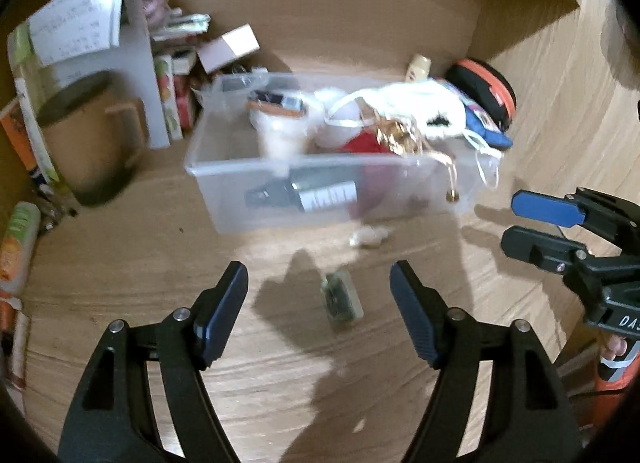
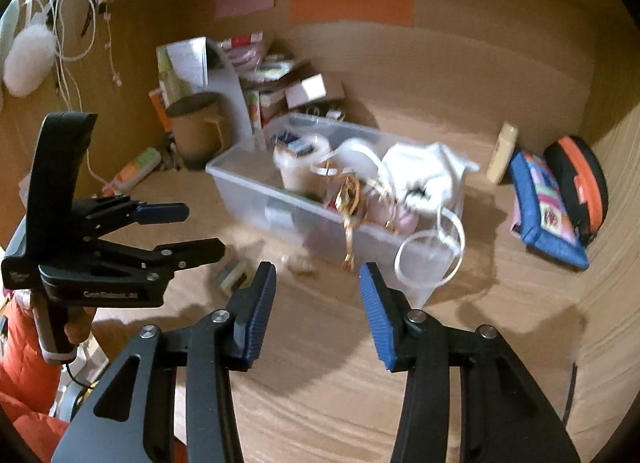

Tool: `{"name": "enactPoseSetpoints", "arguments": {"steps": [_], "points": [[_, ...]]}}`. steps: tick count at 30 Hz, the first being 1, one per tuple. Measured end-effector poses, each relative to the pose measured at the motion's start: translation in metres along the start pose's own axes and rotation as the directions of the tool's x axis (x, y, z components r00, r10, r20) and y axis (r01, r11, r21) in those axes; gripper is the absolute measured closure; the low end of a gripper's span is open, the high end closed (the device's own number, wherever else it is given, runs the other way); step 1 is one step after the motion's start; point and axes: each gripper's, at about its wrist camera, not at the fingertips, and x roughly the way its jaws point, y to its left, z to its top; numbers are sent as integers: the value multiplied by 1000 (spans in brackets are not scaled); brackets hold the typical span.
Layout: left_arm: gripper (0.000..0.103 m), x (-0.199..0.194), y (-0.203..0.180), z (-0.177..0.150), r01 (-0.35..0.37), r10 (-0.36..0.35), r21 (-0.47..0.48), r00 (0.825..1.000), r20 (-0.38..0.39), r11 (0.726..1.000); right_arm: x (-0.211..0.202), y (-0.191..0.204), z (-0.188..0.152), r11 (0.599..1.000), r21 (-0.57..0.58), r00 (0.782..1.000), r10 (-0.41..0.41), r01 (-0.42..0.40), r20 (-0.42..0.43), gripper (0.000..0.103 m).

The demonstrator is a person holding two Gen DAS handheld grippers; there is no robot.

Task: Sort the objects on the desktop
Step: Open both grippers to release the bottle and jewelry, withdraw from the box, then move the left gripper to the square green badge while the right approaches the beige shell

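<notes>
A clear plastic storage bin (image 1: 248, 199) crammed with oddments stands mid-bench, and a small greenish rectangular block (image 1: 342, 299) lies loose just before it. The left gripper (image 1: 320, 311) and right gripper (image 2: 318, 311) are both spread wide and empty. The block seems the next pick, so the left fingers (image 1: 224, 311) need to drop astride it.

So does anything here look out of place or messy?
Yes. The clear bin is overfilled: a white cloth and ribbon loops spill over its rim. A small greenish box and a pale crumpled scrap lie loose on the desk in front.
</notes>
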Motion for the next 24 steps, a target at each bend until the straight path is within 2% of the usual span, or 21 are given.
{"name": "enactPoseSetpoints", "arguments": {"steps": [6,11,14,16,24], "points": [[31,14,-11,-7,22,-21,14,999,-39,1000,19,-1,-18,1000,0,997,8,-8,-75,63],[59,26,-11,-9,30,-29,12,997,-72,999,37,-1,-25,1000,-16,994,11,-13,-112,63],[66,33,-8,-11,27,-27,-3,995,-91,1000,51,-1,-23,999,-31,993,-12,8,-121,63],[70,34,-5,-12,23,-24,-9,996,-88,1000,60,-3,-20,1000,-20,991,2,-5,-130,63],[71,31,0,-14,26,-27,-11,996,-84,1000,87,6,-2,999,-37,989,26,-32,-146,63]]}}
